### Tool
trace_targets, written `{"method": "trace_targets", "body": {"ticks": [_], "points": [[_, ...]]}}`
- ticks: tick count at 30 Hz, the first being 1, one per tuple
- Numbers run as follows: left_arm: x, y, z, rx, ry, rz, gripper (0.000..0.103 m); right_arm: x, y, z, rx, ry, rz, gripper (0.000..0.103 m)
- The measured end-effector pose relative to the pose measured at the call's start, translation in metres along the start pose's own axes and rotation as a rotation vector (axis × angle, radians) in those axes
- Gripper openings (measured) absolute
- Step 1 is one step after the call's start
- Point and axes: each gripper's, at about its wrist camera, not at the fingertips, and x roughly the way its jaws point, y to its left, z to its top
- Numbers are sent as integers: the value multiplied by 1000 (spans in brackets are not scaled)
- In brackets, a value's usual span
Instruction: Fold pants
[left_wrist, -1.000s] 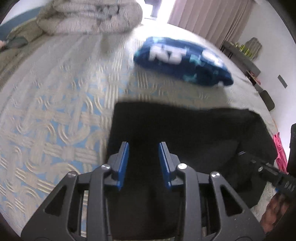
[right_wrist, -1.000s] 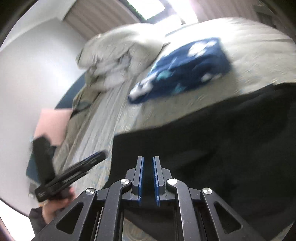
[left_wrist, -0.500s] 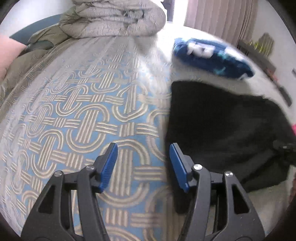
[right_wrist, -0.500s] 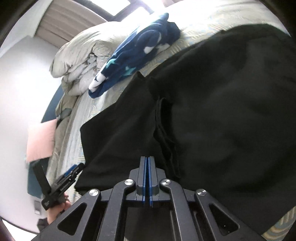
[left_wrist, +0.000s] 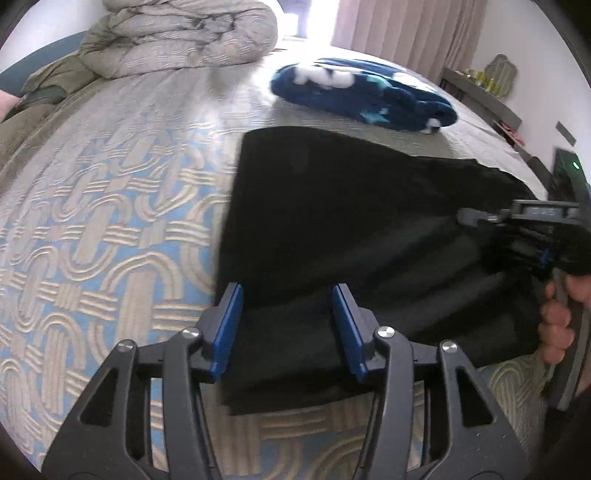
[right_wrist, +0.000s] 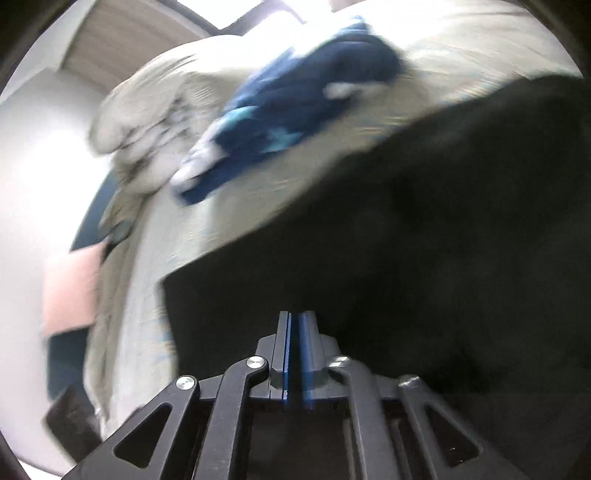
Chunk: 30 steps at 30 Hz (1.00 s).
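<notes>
On the bed (left_wrist: 110, 229), over its looped blue-and-beige coverlet: one pair of black pants (left_wrist: 351, 229), already doubled over into a broad, roughly rectangular slab, lying toward the right half of the bed with a folded edge facing the bare coverlet. Change noted against the frames of a second ago: the left gripper (left_wrist: 288, 332), then narrow over dark cloth, swung out over bare coverlet with its jaws widening, and now sits back at the near left corner of the pants, jaws having just eased inward a little; they stand apart, the cloth visible between and beyond them, no pad pressing on it. The right gripper (right_wrist: 294, 354), slightly parted a second ago, is now closed, jaws together; no cloth can be seen pinched between them, and its view is heavily blurred. In the left wrist view it appears at the right edge of the pants, a hand (left_wrist: 557, 325) on its handle. Judgement: one fold is laid and released; the left side is lining up for the next pick. Condition of item: matte, soft, smooth on top, thicker layered hem at near edge. Adjacent: navy patterned blanket (left_wrist: 362, 96), rolled duvet (left_wrist: 184, 37).
</notes>
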Motion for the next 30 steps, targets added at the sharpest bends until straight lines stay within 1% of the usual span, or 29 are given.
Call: {"method": "trace_targets", "body": {"ticks": [1, 2, 4, 5, 6, 7, 8, 10, 11, 13, 14, 15, 16, 17, 19, 20, 21, 22, 23, 24, 25, 27, 30], "points": [[-2, 3, -1, -1, 2, 9, 57, -9, -11, 1, 34, -22, 3, 0], [-2, 10, -1, -5, 10, 33, 60, -17, -16, 3, 46, -51, -27, 0], [-4, 22, 0, -31, 20, 47, 60, -36, -28, 9, 73, -112, -87, 0], [-8, 28, 4, -47, 16, 46, 60, -42, -32, 11, 93, -125, -127, 5], [-10, 30, 7, -55, 9, 39, 60, -47, -40, 14, 125, -130, -152, 4], [-16, 31, 12, -68, -7, 18, 60, -51, -46, 16, 157, -126, -114, 5], [-22, 31, 18, -76, -26, -8, 60, -55, -48, 17, 184, -126, -95, 6], [-30, 22, 38, -79, -64, -59, 60, -65, -41, 18, 176, -172, -82, 6], [-30, 17, 45, -71, -70, -70, 60, -68, -31, 19, 156, -189, -64, 6], [-21, 6, 62, -49, -72, -76, 59, -62, -9, 23, 110, -178, 0, 7], [-12, 1, 71, -40, -64, -77, 58, -53, 4, 26, 74, -153, 39, 7], [1, -4, 78, -35, -43, -73, 54, -42, 19, 28, 29, -120, 57, 7], [19, -7, 86, -29, -12, -46, 51, -30, 31, 29, -16, -92, 58, 7], [31, -8, 89, -25, 4, -21, 51, -20, 42, 30, -52, -72, 52, 7], [52, -4, 92, -39, 27, 44, 49, 8, 53, 34, -74, -25, 41, 7], [62, 2, 93, -56, 37, 77, 49, 20, 52, 36, -56, -4, 34, 7], [67, 10, 92, -82, 42, 88, 52, 31, 48, 41, -35, 6, 19, 7], [72, 17, 91, -114, 45, 86, 59, 39, 40, 47, -10, -1, -5, 7], [75, 26, 87, -141, 50, 67, 62, 41, 32, 50, 14, -13, -19, 2], [76, 30, 84, -146, 41, 57, 65, 42, 20, 54, 50, -36, -15, 0], [75, 28, 80, -119, 15, 67, 68, 41, 12, 57, 77, -54, 2, 0], [74, 23, 78, -77, -12, 88, 68, 36, -1, 59, 102, -100, 5, 0], [66, 27, 78, -102, -34, 73, 68, 35, -5, 61, 102, -102, 29, 0]]}}
